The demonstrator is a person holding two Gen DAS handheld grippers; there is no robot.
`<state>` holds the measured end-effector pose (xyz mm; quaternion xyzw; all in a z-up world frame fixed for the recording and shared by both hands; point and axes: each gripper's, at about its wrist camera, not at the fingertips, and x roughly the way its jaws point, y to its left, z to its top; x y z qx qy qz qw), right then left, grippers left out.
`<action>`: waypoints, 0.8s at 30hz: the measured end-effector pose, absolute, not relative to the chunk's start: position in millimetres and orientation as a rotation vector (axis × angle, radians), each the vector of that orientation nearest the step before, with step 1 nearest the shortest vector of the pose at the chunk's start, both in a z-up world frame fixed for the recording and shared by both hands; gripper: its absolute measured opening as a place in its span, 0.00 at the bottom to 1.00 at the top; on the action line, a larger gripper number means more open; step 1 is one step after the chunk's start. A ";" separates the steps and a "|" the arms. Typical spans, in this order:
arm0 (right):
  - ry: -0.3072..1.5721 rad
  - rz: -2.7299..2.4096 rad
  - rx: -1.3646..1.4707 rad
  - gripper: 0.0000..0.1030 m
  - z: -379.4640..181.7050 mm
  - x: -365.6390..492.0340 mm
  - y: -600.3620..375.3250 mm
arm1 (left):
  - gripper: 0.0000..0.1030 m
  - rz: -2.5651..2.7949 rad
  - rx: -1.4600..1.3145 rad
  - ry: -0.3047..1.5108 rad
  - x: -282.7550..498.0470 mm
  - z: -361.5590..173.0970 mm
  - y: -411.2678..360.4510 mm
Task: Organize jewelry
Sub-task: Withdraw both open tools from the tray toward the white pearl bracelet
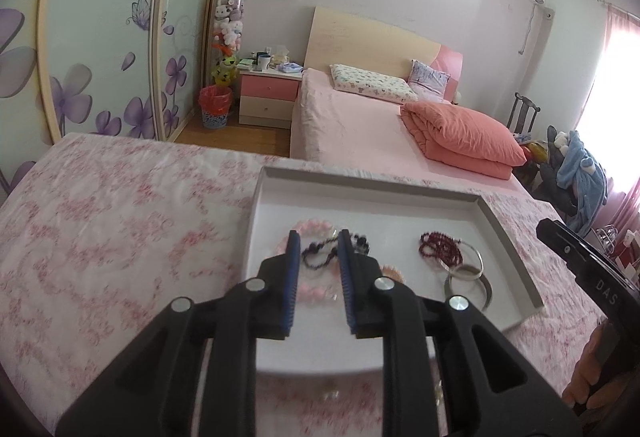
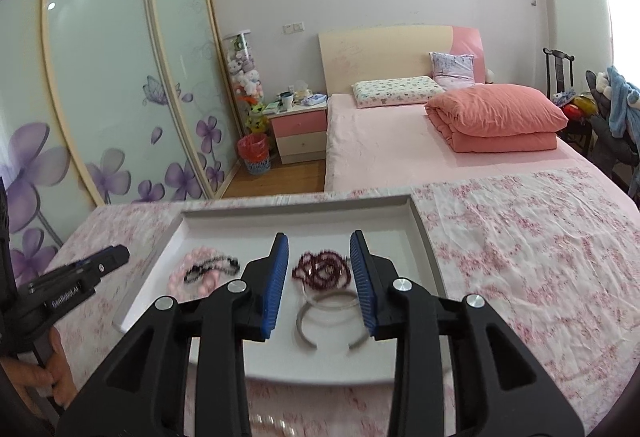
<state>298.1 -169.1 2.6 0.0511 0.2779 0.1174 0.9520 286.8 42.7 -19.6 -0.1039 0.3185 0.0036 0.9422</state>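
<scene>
Left wrist view: left gripper (image 1: pixel 318 239) is hanging over the white tray (image 1: pixel 516 237), jaws apart, nothing between them. Tips are framing the black bead strand (image 1: pixel 320 251), which is lying across the pink bead bracelet (image 1: pixel 308 229) just ahead of and below the tips. Judging by that line-up, black strand is the likely target; gap is set wide enough to straddle it. To the right of the tongs: dark red bead strand (image 1: pixel 440 245), partly lying over the silver bangles (image 1: pixel 466 271). A small orange-pink piece (image 1: pixel 392 271) is peeking out beside the right finger, can't tell what it is. Right gripper (image 1: pixel 576 257) is showing at far right, off the tray. Tray is sitting on the floral cloth (image 1: pixel 120 217), rim is keeping loose pieces corralled

Right wrist view: right gripper (image 2: pixel 320 243) is also standing open and empty, over the same tray (image 2: pixel 420 233). Dark red strand (image 2: pixel 320 271) is lying between the fingers just past the tips, open silver cuff (image 2: pixel 308 321) closer in under the gap. Red strand is overlapping the bangle, so a pinch there is risking dragging both. Pink bracelet (image 2: pixel 188 277) and black strand (image 2: pixel 212 267) are left of the tongs. Left gripper (image 2: pixel 116 257) is sitting further left, near the tray's left rim; from this angle can't tell its opening. Pale beads (image 2: pixel 272 425) are lying on the cloth behind the tongs, outside the tray, likely still to be sorted
</scene>
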 end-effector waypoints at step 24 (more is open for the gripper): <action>0.919 0.359 -0.060 0.27 -77.5 232.0 -143.1 | 0.41 -0.050 -0.148 0.765 207.0 -61.1 36.9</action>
